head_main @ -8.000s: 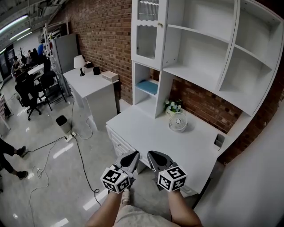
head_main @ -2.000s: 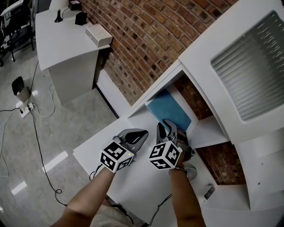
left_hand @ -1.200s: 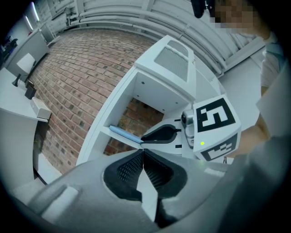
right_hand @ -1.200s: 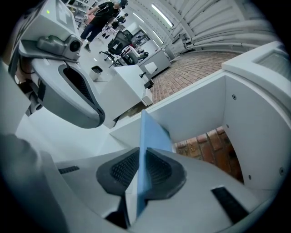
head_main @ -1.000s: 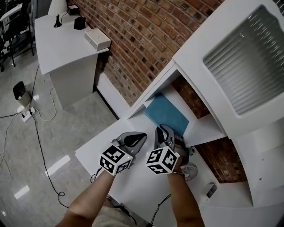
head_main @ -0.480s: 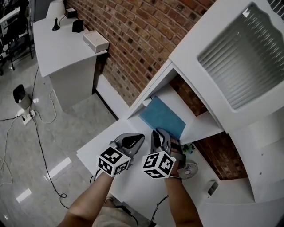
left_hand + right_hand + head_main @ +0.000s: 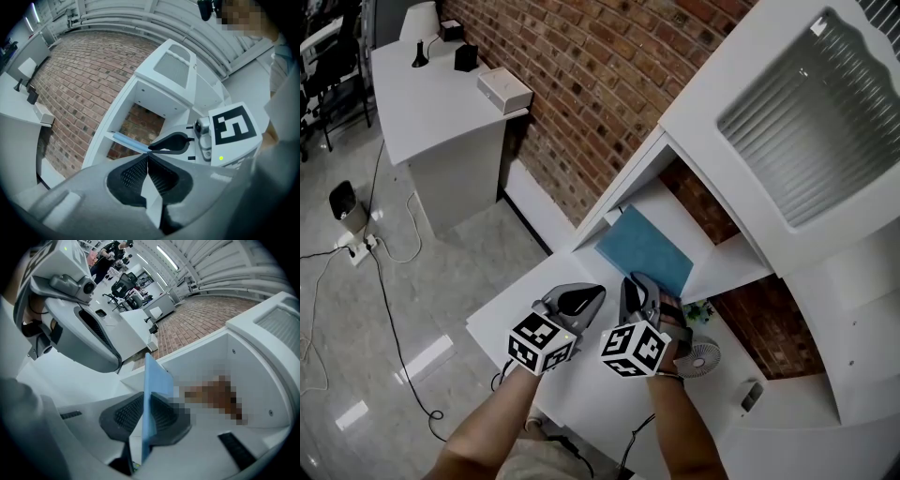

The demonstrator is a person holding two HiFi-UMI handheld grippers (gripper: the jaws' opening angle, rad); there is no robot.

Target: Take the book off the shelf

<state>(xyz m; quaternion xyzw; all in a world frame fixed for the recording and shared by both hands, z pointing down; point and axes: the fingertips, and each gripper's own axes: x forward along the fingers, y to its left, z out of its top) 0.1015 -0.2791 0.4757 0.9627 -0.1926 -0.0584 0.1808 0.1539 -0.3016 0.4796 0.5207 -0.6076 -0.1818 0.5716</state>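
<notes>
A thin blue book (image 7: 645,248) lies flat on the low shelf (image 7: 717,264) of the white cabinet, in the compartment backed by brick. My right gripper (image 7: 639,292) is shut on the book's near edge. In the right gripper view the blue book (image 7: 153,380) stands edge-on, pinched between the two black pads (image 7: 127,414). My left gripper (image 7: 574,302) hovers just left of the right one, shut and empty. In the left gripper view its jaws (image 7: 147,158) meet, with the book's edge (image 7: 127,140) and the right gripper (image 7: 174,143) beyond them.
Below the shelf is a white desk (image 7: 499,317) with a small round fan (image 7: 701,356), a little plant (image 7: 699,312) and a dark flat object (image 7: 751,394). A ribbed glass door (image 7: 797,150) hangs above. Another desk (image 7: 431,94) stands at the far left by the brick wall.
The view has shifted slightly. The right gripper stays shut on the book, and the two have drifted a little left toward the shelf's front. The left gripper stays shut beside them.
</notes>
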